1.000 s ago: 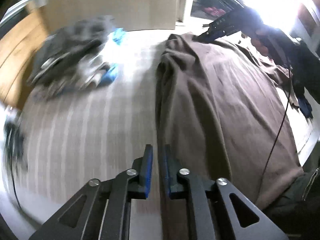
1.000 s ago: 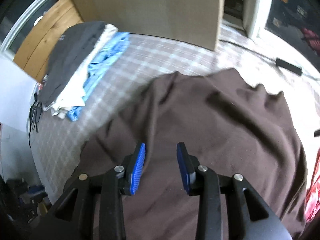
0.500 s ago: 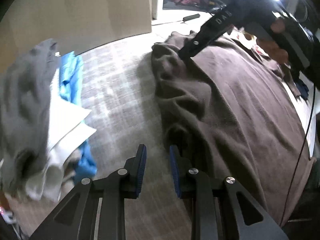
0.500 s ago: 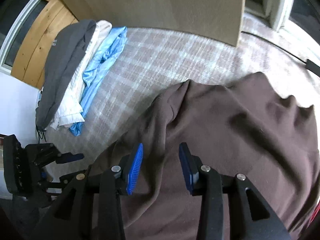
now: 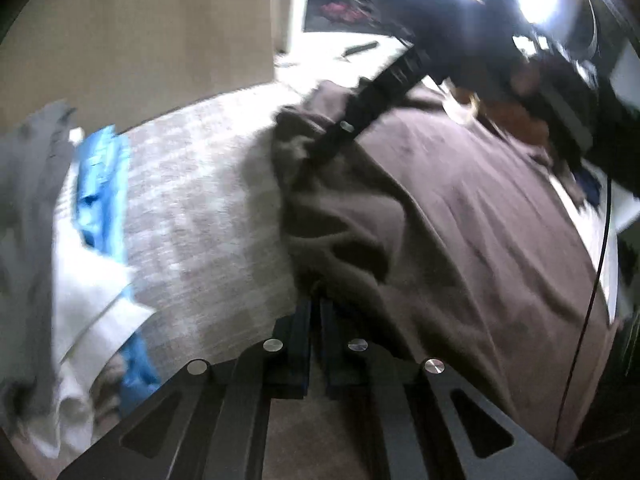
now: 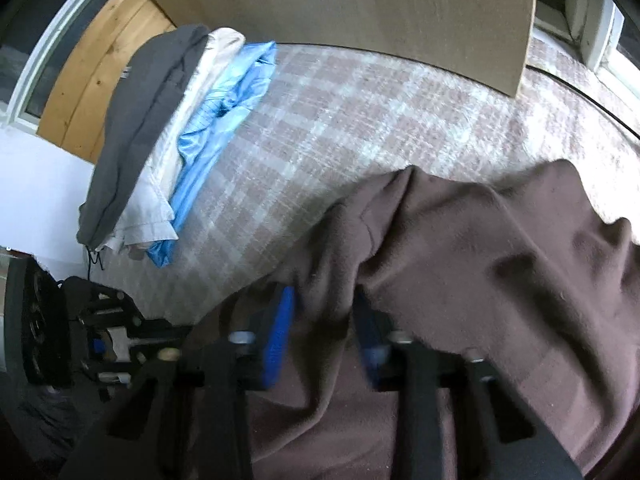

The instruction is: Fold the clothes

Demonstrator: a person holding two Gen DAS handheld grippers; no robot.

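A brown garment lies spread on the plaid bed cover; it also fills the right wrist view. My left gripper is shut on the garment's near left edge. My right gripper is open with a fold of the brown cloth between its blue pads. In the left wrist view the right gripper reaches onto the garment's far left corner. In the right wrist view the left gripper's body shows at lower left.
A stack of folded clothes, grey, white and blue, lies at the left of the bed; it also shows in the left wrist view. A beige headboard stands behind. A black cable hangs at right.
My left gripper closed on the garment's near edge. My right gripper moved down onto the far corner, cloth now between its open pads.
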